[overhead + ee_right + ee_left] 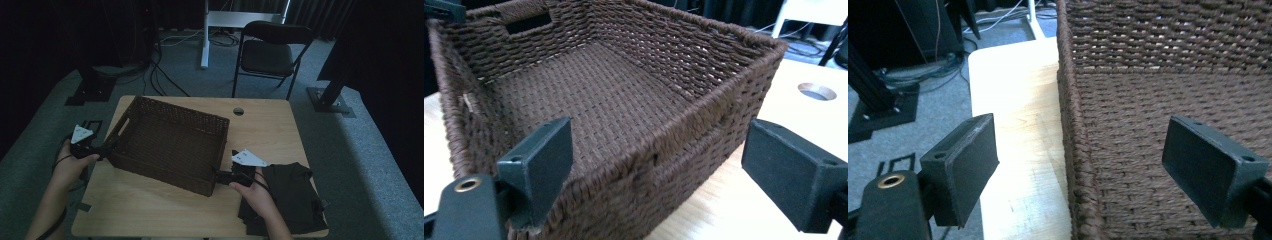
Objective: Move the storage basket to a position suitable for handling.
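High view: a dark brown, rectangular woven wicker basket [167, 142] is sitting on the pale wooden bench [270, 127], turned at an angle, nearer the bench's left side. The left tool [103, 149] is sitting at the basket's left end wall, below its handle slot; the person's left hand [74, 165] is gripping it. The right tool [218, 176] is meeting the basket's near right corner, with the right hand [255, 192] behind it. A black folded cloth [290, 200] is lying on the bench's near right part, under that hand. A black folding chair [270, 52] is standing on the grey carpet beyond the bench. Lighting is dim here, so contact at either tool is probably there but not certain.

Left gripper view: the two black jaws are standing wide apart, straddling the basket's wall [1070, 150]; one jaw is over the bench surface [1018, 125], the other over the woven inside. Neither pad is touching the weave.

Right gripper view: the jaws are spread wide across the basket's corner [634, 165], one inside over the woven floor, one outside above the bench [724, 200]. Nothing is clamped. A round hole [817, 91] is showing in the bench top beyond.
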`<state>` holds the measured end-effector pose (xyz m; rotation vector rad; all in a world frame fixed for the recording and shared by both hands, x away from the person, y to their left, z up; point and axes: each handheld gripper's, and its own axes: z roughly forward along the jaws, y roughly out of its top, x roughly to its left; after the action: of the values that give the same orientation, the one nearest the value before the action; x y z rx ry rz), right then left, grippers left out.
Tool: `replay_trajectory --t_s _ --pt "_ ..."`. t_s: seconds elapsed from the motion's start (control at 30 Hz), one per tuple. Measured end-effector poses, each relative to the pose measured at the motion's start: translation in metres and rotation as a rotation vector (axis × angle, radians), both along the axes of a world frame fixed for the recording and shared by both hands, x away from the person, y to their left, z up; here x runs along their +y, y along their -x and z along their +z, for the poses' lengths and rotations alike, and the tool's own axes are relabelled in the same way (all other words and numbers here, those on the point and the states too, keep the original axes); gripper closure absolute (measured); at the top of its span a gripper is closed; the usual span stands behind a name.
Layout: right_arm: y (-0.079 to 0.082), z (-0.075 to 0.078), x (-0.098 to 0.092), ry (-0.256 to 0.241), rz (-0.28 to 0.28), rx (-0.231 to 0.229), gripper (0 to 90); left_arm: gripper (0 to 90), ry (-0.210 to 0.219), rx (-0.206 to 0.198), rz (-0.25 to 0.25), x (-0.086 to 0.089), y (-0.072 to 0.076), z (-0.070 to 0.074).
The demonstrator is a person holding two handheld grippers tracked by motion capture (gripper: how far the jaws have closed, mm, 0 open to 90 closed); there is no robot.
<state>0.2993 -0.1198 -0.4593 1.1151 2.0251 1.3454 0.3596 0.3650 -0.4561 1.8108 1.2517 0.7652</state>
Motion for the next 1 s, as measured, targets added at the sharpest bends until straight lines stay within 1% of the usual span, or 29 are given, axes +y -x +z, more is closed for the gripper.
replay_trajectory --t_s 0.07,0.13,0.17,0.2,0.27,0.3,0.33,0.37,0.4,0.43,0.47,0.5,0.53,0.57,0.6,0.63,0.67,0.73,0.77,0.8,0.83,0.87,0.9,0.93,0.97,1.0 --pt "-0.002 -0.001 0.005 -0.007 -0.015 0.005 12.8 14.9 0.012 0.005 0.003 -0.001 -0.003 -0.004" --pt "-0.003 -0.003 0.008 -0.013 -0.024 0.01 13.1 15.3 0.013 0.005 -0.001 -0.001 -0.004 -0.005" --pt "-0.004 -0.006 0.013 0.002 -0.044 0.02 13.4 15.9 0.029 0.003 0.001 -0.003 -0.005 -0.008" --pt "-0.005 -0.008 0.015 0.004 -0.057 0.024 13.8 20.1 0.042 0.002 0.001 -0.004 -0.006 -0.009" --pt "-0.005 -0.011 0.02 -0.005 -0.062 0.036 15.8 21.0 0.025 0.005 0.002 -0.006 -0.007 -0.012" --pt "-0.005 -0.013 0.022 0.0 -0.063 0.038 16.5 21.6 0.012 0.009 0.0 -0.007 -0.008 -0.013" --pt "-0.005 -0.015 0.024 0.016 -0.06 0.035 18.3 22.0 0.012 0.009 0.0 -0.007 -0.008 -0.013" --pt "-0.004 -0.017 0.025 0.023 -0.059 0.041 20.9 22.0 0.006 0.011 0.007 -0.009 -0.009 -0.016" --pt "-0.004 -0.017 0.025 0.023 -0.059 0.041 20.9 23.7 0.006 0.011 0.007 -0.009 -0.009 -0.016" --pt "-0.003 -0.02 0.028 0.027 -0.057 0.048 24.7 25.8 0.0 0.017 0.022 -0.009 -0.009 -0.018" --pt "-0.003 -0.022 0.028 0.019 -0.054 0.054 27.5 26.5 0.018 0.023 0.028 -0.009 -0.009 -0.018" --pt "-0.003 -0.022 0.029 0.008 -0.053 0.057 29.4 34.3 0.04 0.032 0.035 -0.009 -0.009 -0.019" --pt "-0.003 -0.022 0.029 0.008 -0.053 0.057 29.4 37.4 0.04 0.032 0.035 -0.009 -0.009 -0.019" --pt "-0.002 -0.022 0.03 0.001 -0.067 0.052 31.5 38.1 0.065 0.034 0.034 -0.008 -0.01 -0.02" --pt "-0.002 -0.022 0.03 -0.002 -0.07 0.05 32.2 45.1 0.091 0.049 0.033 -0.008 -0.009 -0.021" --pt "-0.002 -0.022 0.031 0.002 -0.074 0.047 32.4 48.5 0.099 0.052 0.04 -0.008 -0.01 -0.021" --pt "-0.002 -0.022 0.032 0.007 -0.078 0.046 32.9 48.9 0.098 0.052 0.038 -0.008 -0.009 -0.021" --pt "-0.001 -0.021 0.034 0.018 -0.082 0.043 33.6 56.7 0.1 0.049 0.034 -0.01 -0.009 -0.021" --pt "-0.001 -0.021 0.034 0.021 -0.085 0.041 35.9 60.3 0.091 0.056 0.05 -0.012 -0.009 -0.019" --pt "-0.001 -0.021 0.034 0.023 -0.089 0.041 36.4 62.1 0.076 0.052 0.06 -0.014 -0.008 -0.019" --pt "-0.001 -0.021 0.034 0.025 -0.088 0.041 36.7 63.0 0.076 0.052 0.06 -0.014 -0.008 -0.019" --pt "-0.001 -0.022 0.033 0.025 -0.088 0.042 37.2 63.8 0.072 0.05 0.072 -0.015 -0.007 -0.018" --pt "-0.001 -0.022 0.033 0.024 -0.089 0.042 37.7 64.5 0.079 0.057 0.087 -0.016 -0.006 -0.018" --pt "-0.001 -0.022 0.033 0.024 -0.089 0.042 37.7 64.9 0.079 0.057 0.087 -0.016 -0.006 -0.018" --pt "-0.001 -0.022 0.032 0.018 -0.095 0.051 38.7 65.2 0.085 0.062 0.099 -0.017 -0.005 -0.018" --pt "-0.002 -0.021 0.031 0.019 -0.097 0.055 39.1 65.4 0.085 0.062 0.099 -0.017 -0.005 -0.018"
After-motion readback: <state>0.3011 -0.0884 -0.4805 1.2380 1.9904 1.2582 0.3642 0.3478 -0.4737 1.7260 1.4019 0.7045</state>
